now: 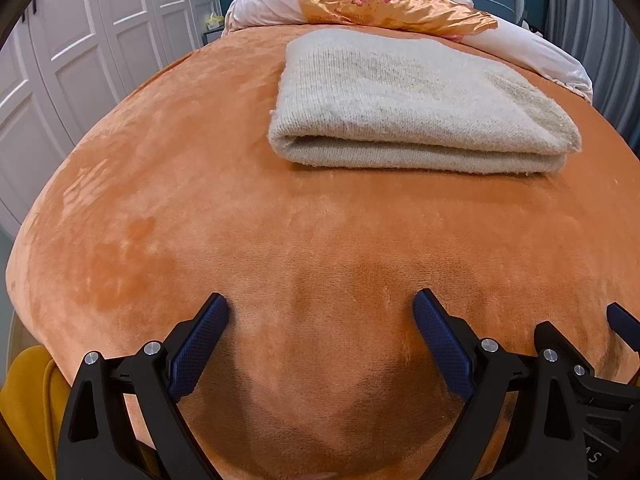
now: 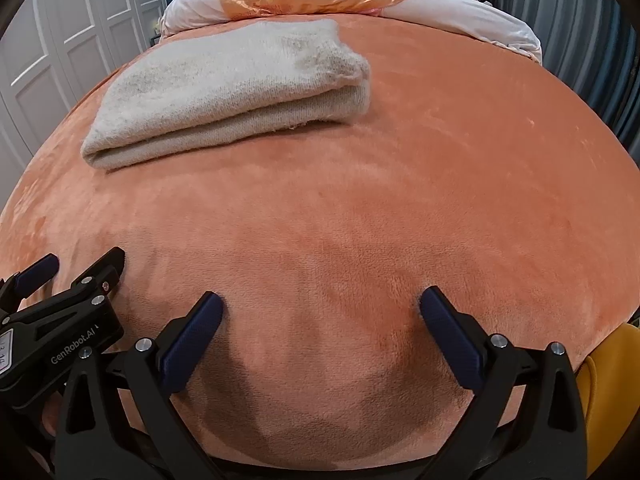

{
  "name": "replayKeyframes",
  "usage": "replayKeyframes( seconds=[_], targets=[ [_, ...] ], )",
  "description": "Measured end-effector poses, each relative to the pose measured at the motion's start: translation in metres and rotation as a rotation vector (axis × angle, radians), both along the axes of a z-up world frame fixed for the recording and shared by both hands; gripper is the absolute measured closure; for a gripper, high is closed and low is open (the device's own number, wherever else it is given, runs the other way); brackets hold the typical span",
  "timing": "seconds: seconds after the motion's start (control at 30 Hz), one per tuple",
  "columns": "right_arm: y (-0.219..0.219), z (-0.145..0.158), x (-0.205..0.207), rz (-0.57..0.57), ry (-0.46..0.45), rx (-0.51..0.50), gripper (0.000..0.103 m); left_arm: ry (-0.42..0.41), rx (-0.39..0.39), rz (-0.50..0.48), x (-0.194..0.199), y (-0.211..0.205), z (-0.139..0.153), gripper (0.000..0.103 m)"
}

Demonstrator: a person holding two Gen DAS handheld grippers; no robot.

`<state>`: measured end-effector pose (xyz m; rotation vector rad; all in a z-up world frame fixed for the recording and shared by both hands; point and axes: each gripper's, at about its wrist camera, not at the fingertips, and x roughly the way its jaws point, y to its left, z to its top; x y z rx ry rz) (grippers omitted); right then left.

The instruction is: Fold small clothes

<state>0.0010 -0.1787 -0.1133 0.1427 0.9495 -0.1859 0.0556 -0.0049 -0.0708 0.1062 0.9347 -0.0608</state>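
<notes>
Black-framed gripper (image 2: 320, 312) with blue textured pads (image 2: 192, 344), silver screws, white "GenRobot.AI" lettering.

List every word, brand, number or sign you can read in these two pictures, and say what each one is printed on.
"GenRobot.AI": white print on the black body of the left gripper, right wrist view.
Digits on a white sticker on that body: cut off at the edge, not readable.
"AS": letters on the right gripper's body, left wrist view; the rest is out of frame.

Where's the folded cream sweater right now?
The folded cream sweater lies on the orange blanket, ahead of both open grippers, just short of the pillow at the head of the bed.
</notes>
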Motion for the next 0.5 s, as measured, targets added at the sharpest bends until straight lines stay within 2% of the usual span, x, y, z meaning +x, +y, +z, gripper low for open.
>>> replayKeyframes(
  seconds=[0.5],
  targets=[
    [0.0036, 0.0009, 0.0032, -0.006, 0.014, 0.003, 0.005, 0.02, 0.009, 0.006, 0.0033, -0.0014, -0.0011, 0.011]
  ],
)
